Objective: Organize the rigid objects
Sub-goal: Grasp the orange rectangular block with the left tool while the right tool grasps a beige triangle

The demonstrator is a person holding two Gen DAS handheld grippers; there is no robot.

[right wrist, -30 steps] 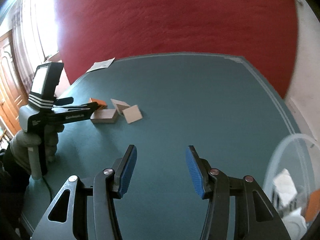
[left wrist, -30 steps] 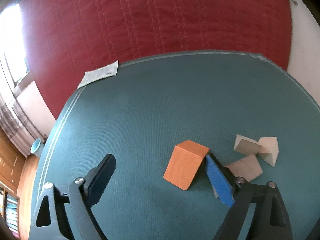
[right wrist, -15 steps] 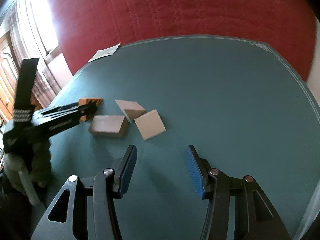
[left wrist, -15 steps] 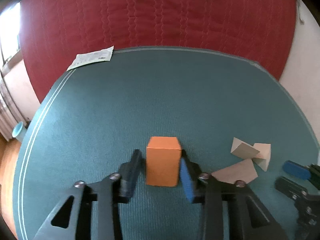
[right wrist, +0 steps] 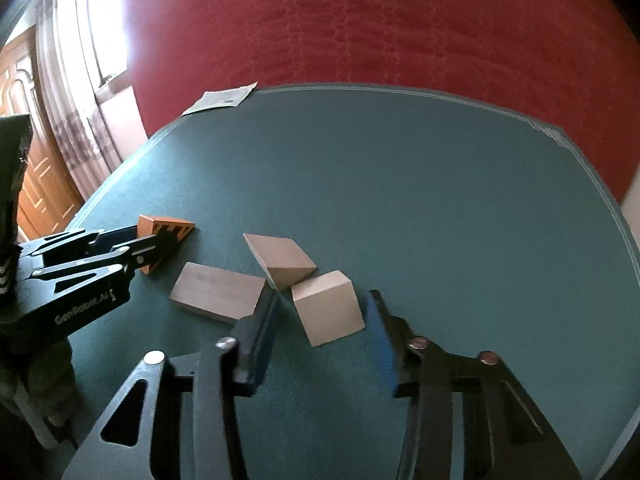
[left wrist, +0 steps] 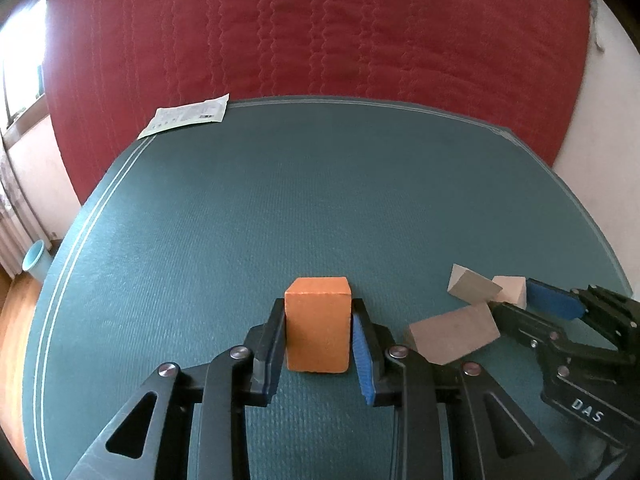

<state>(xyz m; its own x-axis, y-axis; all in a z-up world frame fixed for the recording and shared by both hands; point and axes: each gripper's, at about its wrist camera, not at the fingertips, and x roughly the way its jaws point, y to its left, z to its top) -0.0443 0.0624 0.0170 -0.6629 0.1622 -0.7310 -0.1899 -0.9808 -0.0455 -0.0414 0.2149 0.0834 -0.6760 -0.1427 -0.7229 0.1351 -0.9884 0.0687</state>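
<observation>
Item 1, orange block (left wrist: 318,330): rectangular, long axis running straight away from the left wrist cam, short end face toward the red quilt (left wrist: 320,28); sits on teal mat (left wrist: 280,200), left of the pale-block cluster. Left gripper (left wrist: 319,350) clamped on it, pads flat vs both long sides. Right wrist cam shows same block (right wrist: 160,236) from the side, w/ black-striped face the left cam doesn't give, plus a gloved hand (right wrist: 36,364) under the gripper body, fingers aimed right and down toward the mat. Item 2, pale flat slab (right wrist: 218,296): lies flat just right of orange block, long axis approx left-right. Item 3, pale wedge (right wrist: 280,262): touching slab's right end, sloped face up, thin edge pointing right. Item 4, pale cube-ish block (right wrist: 330,312): right of the wedge, corner-to-corner w/ it, tilted diagonal to the mat edge. Right gripper (right wrist: 324,334) straddles item 4, jaws closing, gaps visible both sides, pads not on it; pitched down at the mat. Left cam shows that gripper (left wrist: 516,300) entering from right, only one blue pad clear. Misc: white leaflet (left wrist: 186,118) at mat's far-left edge, well apart from the orange block.
</observation>
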